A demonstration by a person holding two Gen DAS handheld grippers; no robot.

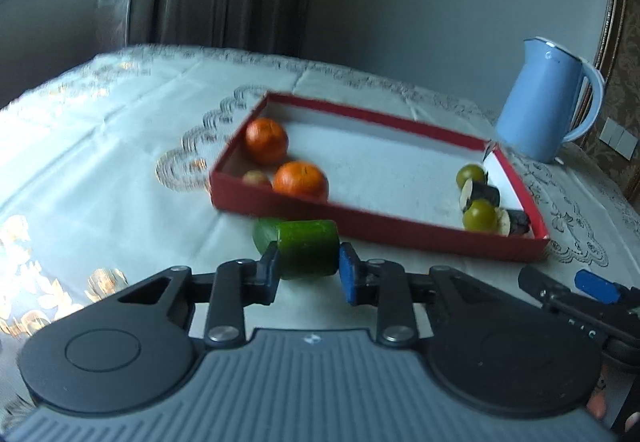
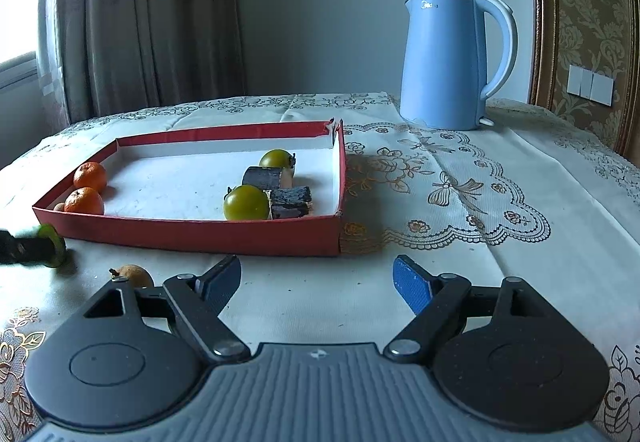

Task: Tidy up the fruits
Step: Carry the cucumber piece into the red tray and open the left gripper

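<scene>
While the left gripper (image 1: 308, 274) pinches a green cucumber piece (image 1: 307, 249) between its pads, that piece sits low over the tablecloth (image 1: 100, 162), just outside the near wall of the red tray (image 1: 360, 226). It is a short cylinder with dark green skin and a paler cut end facing left, lying crosswise between the fingers (image 1: 269, 272). The tray's near wall stands directly between the piece and the tray floor.

Inside the tray, two oranges (image 1: 266, 141) sit in the left corner, one behind the other, with a small brown fruit (image 1: 256, 178) tucked against the wall beside the nearer one. At the right end lie two round green fruits (image 2: 246, 203) and two dark-skinned cut chunks (image 2: 290, 203) with pale ends (what they are cannot be told), all crowded close together.

From the right wrist view, the right gripper (image 2: 318, 282) hovers over bare cloth in front of the tray, jaws spread wide with nothing between them. A small brown fruit with a stem (image 2: 132, 276) lies on the cloth just beside its left finger, outside the tray. Farther left, the cucumber piece shows at the frame edge with the other gripper's dark finger against it.

A blue kettle (image 2: 448, 62) stands on the table behind the tray's right corner, well apart from the fruit. Brown curtains (image 2: 148, 22) hang behind the table's far left side.
</scene>
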